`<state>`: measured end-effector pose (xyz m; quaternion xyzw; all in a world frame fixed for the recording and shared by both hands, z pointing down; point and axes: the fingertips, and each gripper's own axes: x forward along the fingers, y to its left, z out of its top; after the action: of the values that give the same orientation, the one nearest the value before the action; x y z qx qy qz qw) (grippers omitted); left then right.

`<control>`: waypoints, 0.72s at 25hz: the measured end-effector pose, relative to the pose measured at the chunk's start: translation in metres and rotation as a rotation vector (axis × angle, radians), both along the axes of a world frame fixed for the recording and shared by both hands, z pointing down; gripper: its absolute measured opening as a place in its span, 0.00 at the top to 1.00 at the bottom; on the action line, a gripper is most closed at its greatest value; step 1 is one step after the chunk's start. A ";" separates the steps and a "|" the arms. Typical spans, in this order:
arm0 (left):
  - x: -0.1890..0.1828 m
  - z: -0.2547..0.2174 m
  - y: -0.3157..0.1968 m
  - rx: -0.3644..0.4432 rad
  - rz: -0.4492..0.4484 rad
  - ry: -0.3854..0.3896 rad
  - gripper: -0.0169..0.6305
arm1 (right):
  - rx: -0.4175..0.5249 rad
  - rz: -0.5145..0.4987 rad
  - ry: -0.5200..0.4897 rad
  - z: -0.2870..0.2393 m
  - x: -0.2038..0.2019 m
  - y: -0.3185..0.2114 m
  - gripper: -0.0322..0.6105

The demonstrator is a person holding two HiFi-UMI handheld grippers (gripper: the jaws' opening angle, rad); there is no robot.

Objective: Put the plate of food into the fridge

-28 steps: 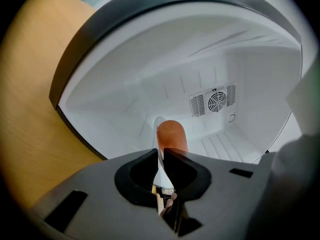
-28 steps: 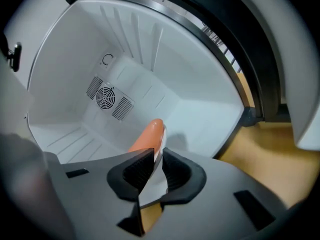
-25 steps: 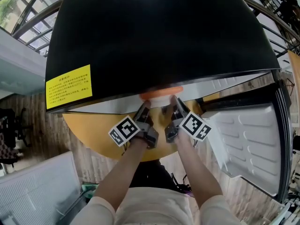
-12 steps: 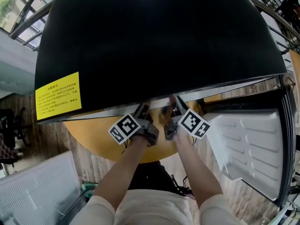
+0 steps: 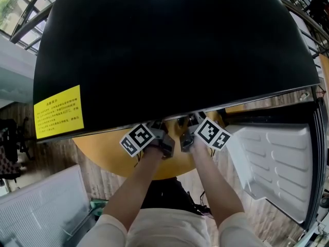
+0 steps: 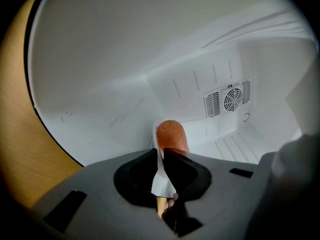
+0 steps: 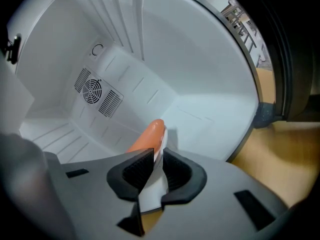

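Both grippers hold one white plate by its rim, inside the white fridge compartment. In the left gripper view, the left gripper (image 6: 161,156) is shut on the thin plate edge (image 6: 161,178), and an orange sausage-like piece of food (image 6: 171,135) lies just beyond the jaws. In the right gripper view, the right gripper (image 7: 156,158) is shut on the plate rim (image 7: 152,191), with the same orange food (image 7: 147,136) ahead. In the head view only the marker cubes of the left gripper (image 5: 138,139) and the right gripper (image 5: 212,133) show. The fingertips, plate and food are hidden under the black fridge top (image 5: 169,50).
The fridge door (image 5: 277,169) stands open at the right, its white ribbed liner facing me. A fan vent (image 6: 231,100) sits in the back wall. A round wooden table (image 5: 103,153) lies below the grippers. A yellow label (image 5: 57,111) is on the fridge top.
Both grippers have sunk a little and gone further under the fridge top. The orange food seen at the fridge's edge a second ago is now hidden in the head view.
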<state>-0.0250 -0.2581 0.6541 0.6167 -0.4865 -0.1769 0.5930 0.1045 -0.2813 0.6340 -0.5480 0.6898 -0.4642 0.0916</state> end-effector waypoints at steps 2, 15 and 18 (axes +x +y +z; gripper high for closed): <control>0.000 0.004 0.002 -0.014 0.004 0.000 0.89 | -0.003 0.001 0.003 0.001 -0.001 -0.001 0.84; 0.003 -0.004 -0.006 -0.079 -0.013 0.001 0.89 | -0.015 -0.003 0.052 0.006 -0.002 -0.006 0.84; 0.004 -0.005 -0.006 -0.093 -0.010 -0.001 0.89 | -0.017 -0.003 0.085 0.006 -0.002 -0.005 0.84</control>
<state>-0.0212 -0.2645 0.6492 0.5863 -0.4974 -0.1569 0.6199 0.1026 -0.2867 0.6405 -0.5672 0.6899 -0.4463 0.0568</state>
